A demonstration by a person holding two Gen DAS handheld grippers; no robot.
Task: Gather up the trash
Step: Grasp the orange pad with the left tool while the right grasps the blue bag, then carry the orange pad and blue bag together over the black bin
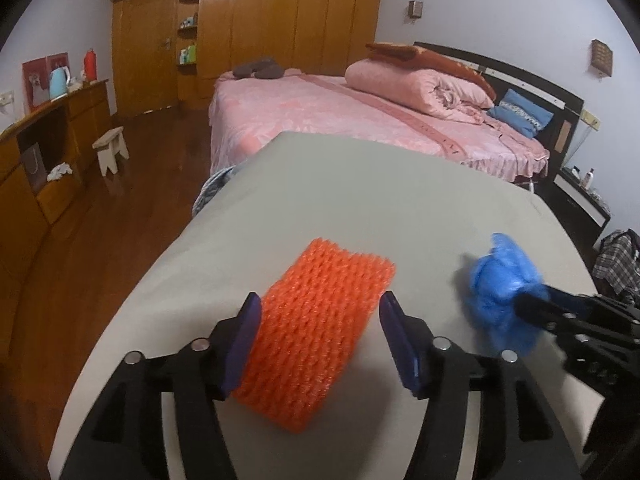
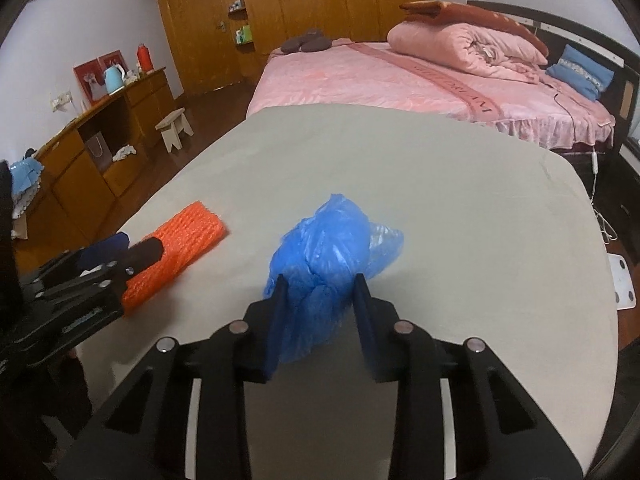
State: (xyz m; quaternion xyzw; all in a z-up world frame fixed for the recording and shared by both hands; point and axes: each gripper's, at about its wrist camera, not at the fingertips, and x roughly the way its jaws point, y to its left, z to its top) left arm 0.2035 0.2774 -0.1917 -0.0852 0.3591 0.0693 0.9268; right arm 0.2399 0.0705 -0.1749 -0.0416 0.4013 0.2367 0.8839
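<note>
- In the left wrist view, nearest us is the left tool (image 1: 318,312), its two purple pads spread either side of the orange foam net (image 1: 316,328). The left pad sits against the net's edge; the right pad stands just clear of it, so we read this tool as released, with nothing gripped.
- The net lies flat on the grey table (image 1: 360,184), its near end between the fingers and its far end reaching past the tips.
- To the right, blurred, the right tool (image 1: 532,304) reaches into the blue plastic bag (image 1: 500,284), also on the table.
- To take the net well, we judge the fingers should go a little deeper and close across its width; foam mesh squashes easily, so a firm close should hold it.
- In the right wrist view, nearest us is the right tool (image 2: 320,284), its dark fingers on both flanks of the crumpled blue bag (image 2: 328,252). The pads look to be pressing the plastic, so we take it as grasping the bag.
- The bag is loose and slippery; we would lift slowly and watch that the free flap at its right does not pull it out.
- At the left, the left tool (image 2: 132,248) lies over the orange net (image 2: 180,244).
- We see no bin in either view.
</note>
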